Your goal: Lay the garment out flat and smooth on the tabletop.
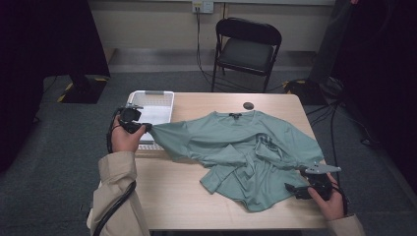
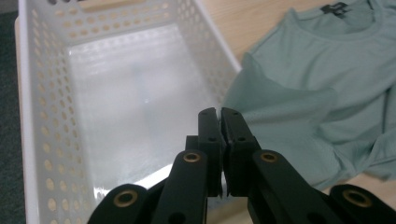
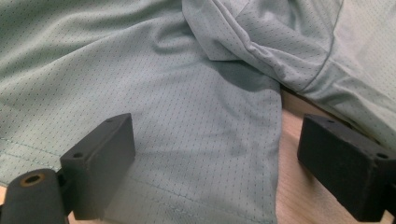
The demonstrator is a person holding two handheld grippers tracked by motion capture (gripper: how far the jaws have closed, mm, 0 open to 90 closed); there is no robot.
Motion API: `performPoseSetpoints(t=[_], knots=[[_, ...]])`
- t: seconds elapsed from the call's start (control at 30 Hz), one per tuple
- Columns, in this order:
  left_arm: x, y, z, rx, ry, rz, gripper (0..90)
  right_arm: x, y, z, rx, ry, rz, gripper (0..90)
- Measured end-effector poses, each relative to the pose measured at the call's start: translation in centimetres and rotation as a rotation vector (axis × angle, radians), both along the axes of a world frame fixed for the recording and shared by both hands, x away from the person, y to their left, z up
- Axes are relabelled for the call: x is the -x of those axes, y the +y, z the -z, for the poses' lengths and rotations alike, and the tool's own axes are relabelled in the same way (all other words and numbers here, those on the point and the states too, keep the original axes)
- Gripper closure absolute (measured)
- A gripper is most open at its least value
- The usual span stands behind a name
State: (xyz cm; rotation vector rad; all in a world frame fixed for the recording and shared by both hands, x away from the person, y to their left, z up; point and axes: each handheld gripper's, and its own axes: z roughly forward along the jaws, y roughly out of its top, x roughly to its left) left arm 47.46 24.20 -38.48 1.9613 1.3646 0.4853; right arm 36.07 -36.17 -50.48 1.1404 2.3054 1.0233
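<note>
The left gripper [image 1: 146, 127] has its jaws closed tight on the sleeve tip of the green shirt [image 1: 246, 152], stretching it flat toward the white basket [image 1: 164, 96]; the right gripper [image 1: 295, 191] waits wide open, holding nothing, at the crumpled hem on the table [image 1: 172, 196].

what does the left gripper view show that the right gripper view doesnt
Left gripper view: the white perforated basket beneath the left tongs, whose jaws are shut on the tip of the green shirt's sleeve, plus the shirt's collar with its dark label.

Right gripper view: the right tongs with jaws wide open over the shirt's hem, gripping nothing, and the mesh weave of the cloth close up.

Both: the same green shirt lying on the light wooden table.
</note>
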Motion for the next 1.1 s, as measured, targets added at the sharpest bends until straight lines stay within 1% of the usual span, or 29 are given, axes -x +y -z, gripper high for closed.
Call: performPoseSetpoints(t=[0.03,0.07,0.1,0.13,0.17,0.2,0.23,0.27,0.3,0.33,0.4,0.43,0.5,0.57,0.67,0.73,0.8,0.83,0.9,1.1], knots=[[-0.2,0.2,0.5,0.001,0.000,-0.007,87.9,0.0,0.0,0.0,0.000,0.000,0.000,10.5],[-0.4,0.2,0.9,-0.001,-0.009,-0.011,87.4,0.0,0.0,0.0,0.000,0.000,0.000,10.5],[-0.5,0.1,1.3,0.004,-0.016,-0.010,85.4,0.0,0.0,0.0,0.000,0.000,0.000,10.5],[-0.4,-0.2,1.6,0.017,-0.026,-0.014,81.0,0.0,0.0,0.0,0.000,0.000,0.000,10.5],[-0.4,-0.5,1.8,0.028,-0.041,-0.015,73.3,0.0,0.0,0.0,0.000,0.000,0.000,10.5],[-0.2,-0.8,1.9,0.022,-0.061,-0.018,62.5,0.0,0.0,0.0,0.000,0.000,0.000,10.5],[0.0,-1.2,1.9,0.011,-0.079,-0.023,53.7,0.0,0.0,0.0,0.000,0.000,0.000,10.5],[0.3,-1.6,1.8,-0.005,-0.086,-0.016,46.1,0.0,0.0,0.0,0.000,0.000,0.000,10.5],[0.6,-2.0,1.6,-0.001,-0.102,-0.013,39.5,0.0,0.0,0.0,0.000,0.000,0.000,10.5],[1.0,-2.4,1.3,0.004,-0.115,-0.009,35.6,0.0,0.0,0.0,0.000,0.000,0.000,10.5],[1.6,-3.2,1.0,0.005,-0.122,0.003,26.8,0.0,0.0,0.0,0.000,0.000,0.000,10.4],[1.9,-3.7,0.8,0.003,-0.122,0.013,24.2,0.0,0.0,0.0,0.000,0.001,0.000,10.4],[2.6,-4.5,0.7,0.010,-0.126,0.032,23.2,0.0,0.0,0.0,0.000,0.000,-0.001,10.4],[3.1,-5.3,0.6,0.017,-0.129,0.055,20.3,0.0,0.0,0.0,0.000,0.000,-0.001,10.4],[3.7,-6.4,0.6,0.033,-0.151,0.086,19.0,0.0,0.0,0.0,0.001,0.000,-0.001,10.4],[4.0,-7.0,0.8,0.058,-0.154,0.096,18.0,0.0,0.0,0.0,0.001,0.000,-0.001,10.4],[4.2,-7.5,1.0,0.073,-0.157,0.101,17.0,0.0,0.0,0.0,0.001,0.000,-0.001,10.4],[4.3,-7.7,1.1,0.069,-0.161,0.112,17.1,0.0,0.0,0.0,0.000,0.000,-0.001,10.4],[4.5,-8.2,1.3,0.089,-0.165,0.119,17.0,0.0,0.0,0.0,0.001,0.000,-0.001,10.4],[5.2,-9.2,2.1,0.105,-0.173,0.145,15.3,0.0,0.0,0.0,0.001,0.000,-0.001,10.4]])
